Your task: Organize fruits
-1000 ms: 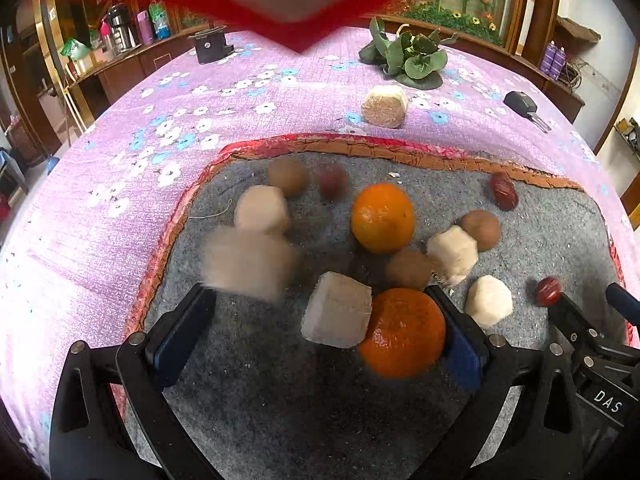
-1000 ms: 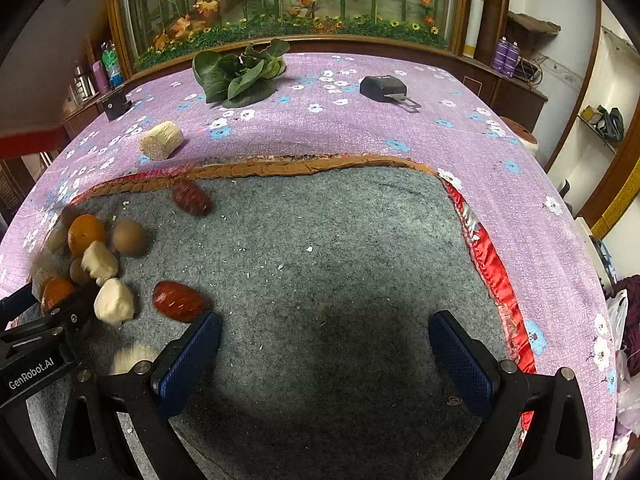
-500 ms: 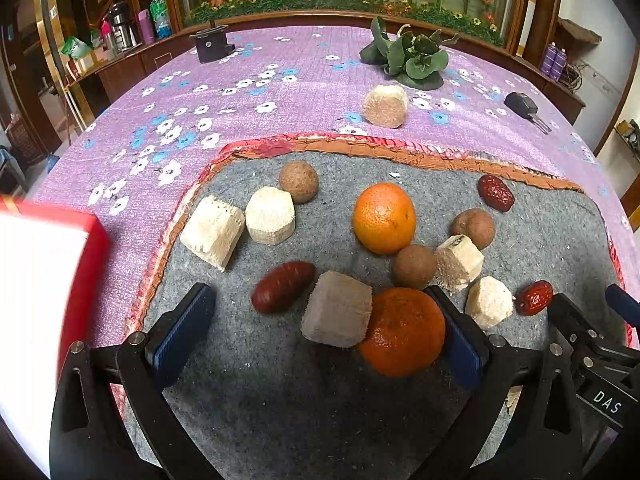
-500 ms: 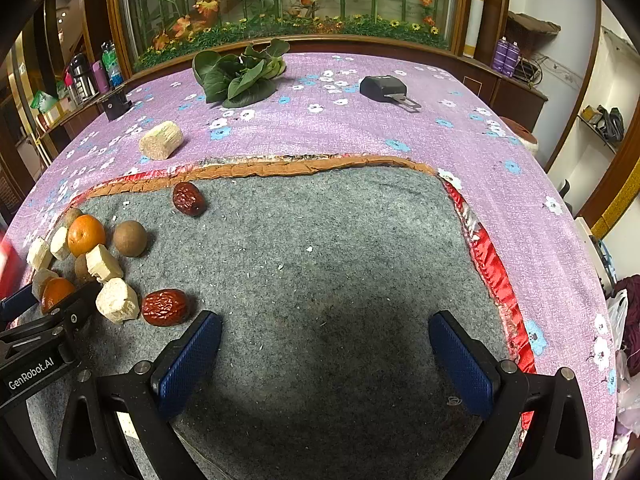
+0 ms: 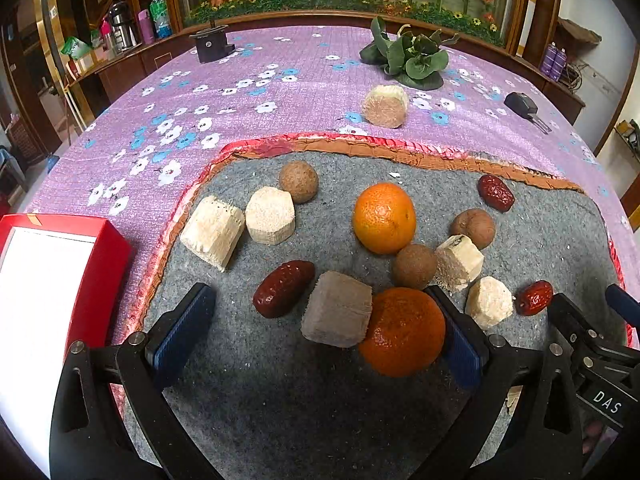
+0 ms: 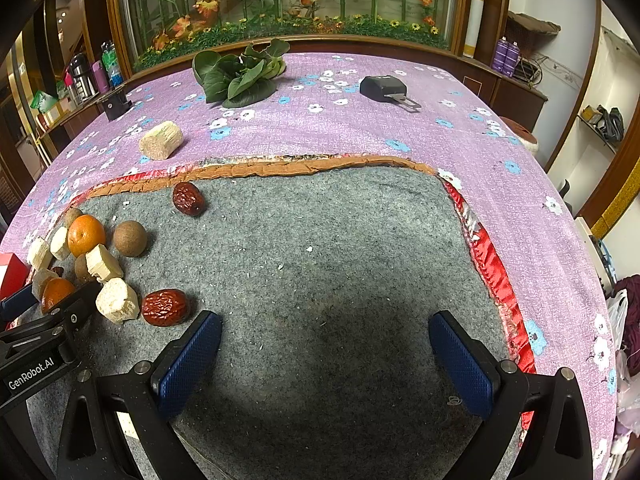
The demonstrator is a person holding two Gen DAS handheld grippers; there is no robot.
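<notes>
Both grippers' fingers gape wide, holding nothing; red box [image 5: 60, 280] sits beside the fruit-strewn grey mat [image 5: 320, 400].

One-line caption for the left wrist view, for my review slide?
Open left gripper over a grey mat strewn with oranges, red dates and cut cane pieces; red box at left.

The right gripper [image 6: 325, 356], jaws spread wide, is above bare grey felt mat [image 6: 340, 280]; a wrinkled red date [image 6: 165, 307] lies beside its left finger.
</notes>
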